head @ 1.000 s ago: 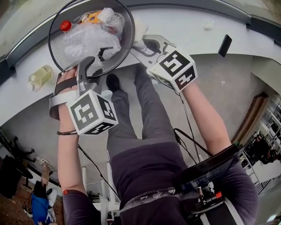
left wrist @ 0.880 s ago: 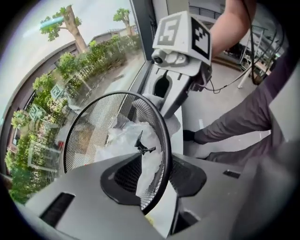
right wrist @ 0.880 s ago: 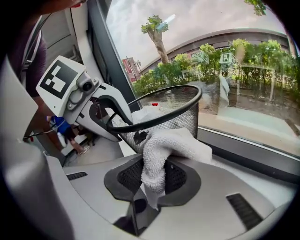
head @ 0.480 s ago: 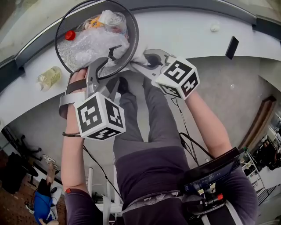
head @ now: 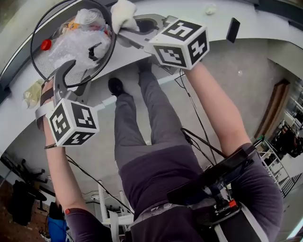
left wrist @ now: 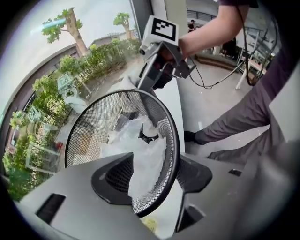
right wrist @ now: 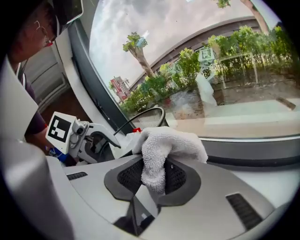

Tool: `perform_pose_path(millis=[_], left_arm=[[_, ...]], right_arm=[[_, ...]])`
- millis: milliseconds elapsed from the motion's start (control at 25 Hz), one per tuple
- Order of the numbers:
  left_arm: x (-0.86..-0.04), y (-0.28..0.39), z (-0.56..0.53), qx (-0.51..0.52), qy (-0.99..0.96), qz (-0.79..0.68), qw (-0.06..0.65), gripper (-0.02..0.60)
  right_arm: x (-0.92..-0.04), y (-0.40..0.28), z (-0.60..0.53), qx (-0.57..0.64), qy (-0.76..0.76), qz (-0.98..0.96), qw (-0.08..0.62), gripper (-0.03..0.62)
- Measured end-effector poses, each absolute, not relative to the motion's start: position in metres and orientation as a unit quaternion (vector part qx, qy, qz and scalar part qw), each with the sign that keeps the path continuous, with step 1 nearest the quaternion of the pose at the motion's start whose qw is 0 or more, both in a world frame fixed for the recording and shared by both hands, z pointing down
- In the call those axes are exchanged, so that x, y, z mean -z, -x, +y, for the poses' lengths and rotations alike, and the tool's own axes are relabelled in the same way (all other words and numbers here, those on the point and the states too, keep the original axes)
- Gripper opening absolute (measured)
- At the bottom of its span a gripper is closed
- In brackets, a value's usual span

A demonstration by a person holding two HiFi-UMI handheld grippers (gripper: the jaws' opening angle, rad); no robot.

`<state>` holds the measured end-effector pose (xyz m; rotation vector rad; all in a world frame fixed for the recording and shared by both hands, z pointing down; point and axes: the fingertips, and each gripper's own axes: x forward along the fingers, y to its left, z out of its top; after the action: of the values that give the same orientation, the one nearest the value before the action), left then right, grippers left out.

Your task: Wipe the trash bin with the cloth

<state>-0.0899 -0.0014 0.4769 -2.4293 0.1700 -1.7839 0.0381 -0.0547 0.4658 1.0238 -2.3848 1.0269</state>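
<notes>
Black mesh of the trash bin (head: 43, 65) is filling the upper left of the head view, resting on the white tabletop (head: 199, 23). The left gripper (head: 75, 79) is reaching to its near rim, apparently to steady it. The right gripper (head: 124, 34) is bringing the cloth (head: 124, 13) beside the rim at top centre. In the left gripper view, the jaws are opening with the rim between them, no longer pinched. In the right gripper view, the jaws are clamping the white cloth, leaving a wad sticking out for wiping.

blocked: trash bin (head: 43, 65) mouth (plastic waste (head: 75, 45) fills it) | free: ledge (head: 218, 27) rightward
</notes>
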Motion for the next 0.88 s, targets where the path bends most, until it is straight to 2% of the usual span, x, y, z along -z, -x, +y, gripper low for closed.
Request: perform_pose_path(millis=[160,400,560,680,760,880], left_arm=[[-0.469,0.085,0.005,0.590,0.803,0.064,0.054,0.219],[-0.459,0.080,0.011,0.588,0.803,0.098,0.007,0.204],[-0.454,0.050,0.024,0.567,0.815,0.118,-0.031,0.130],[-0.463,0.035,0.036,0.579,0.810,0.089,-0.001,0.094],[-0.459,0.037,0.041,0.564,0.823,0.069,-0.011,0.101],[-0.446,0.052,0.039,0.548,0.835,0.055,-0.018,0.198]], right_arm=[[-0.466,-0.015,-0.029,-0.410,-0.342,-0.835,0.136,0.077],[-0.468,0.015,0.001,-0.443,-0.302,-0.836,0.117,0.075],[-0.469,0.032,0.026,-0.456,-0.267,-0.842,0.106,0.075],[-0.477,0.030,0.031,-0.471,-0.260,-0.835,0.112,0.075],[-0.480,0.024,0.026,-0.471,-0.263,-0.834,0.118,0.075],[-0.476,0.005,0.011,-0.461,-0.284,-0.833,0.118,0.075]])
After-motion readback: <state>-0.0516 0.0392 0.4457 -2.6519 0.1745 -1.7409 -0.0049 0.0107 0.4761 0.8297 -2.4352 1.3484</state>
